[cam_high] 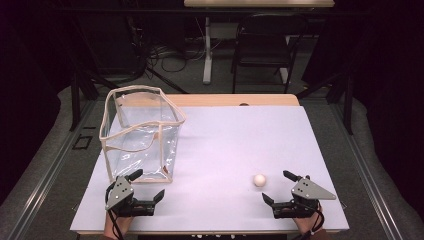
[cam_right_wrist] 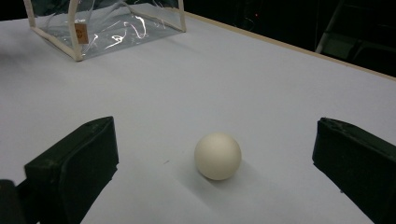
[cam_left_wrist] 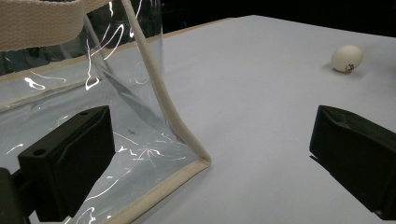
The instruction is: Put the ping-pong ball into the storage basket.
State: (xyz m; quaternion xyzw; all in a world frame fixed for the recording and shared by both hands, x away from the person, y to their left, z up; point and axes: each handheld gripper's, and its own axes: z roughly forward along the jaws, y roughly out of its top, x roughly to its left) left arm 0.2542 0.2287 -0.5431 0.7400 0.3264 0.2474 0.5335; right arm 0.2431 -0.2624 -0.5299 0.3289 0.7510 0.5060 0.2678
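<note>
Right hand-held gripper: nearest to me at the desk's near right edge; I see its jaws spread wide, holding nothing.
Left hand-held gripper: at the near left edge, jaws likewise wide apart and empty.
Egg: I see it lying on the bare desk just ahead and to the left of my right hand-held gripper, touching neither jaw. In the right gripper view the egg lies between the two black jaws, a little beyond their tips.
Clear bag: stands upright on the left half of the desk, top open, with cream fabric trim along its edges. Its near bottom corner is just beside my left hand-held gripper.
Left gripper view: the bag's near corner lies between the jaws, with the left jaw seen against the clear wall; I cannot tell whether it touches. The egg is well apart, far right.
Desk: pale top, wooden strip along the far edge.
</note>
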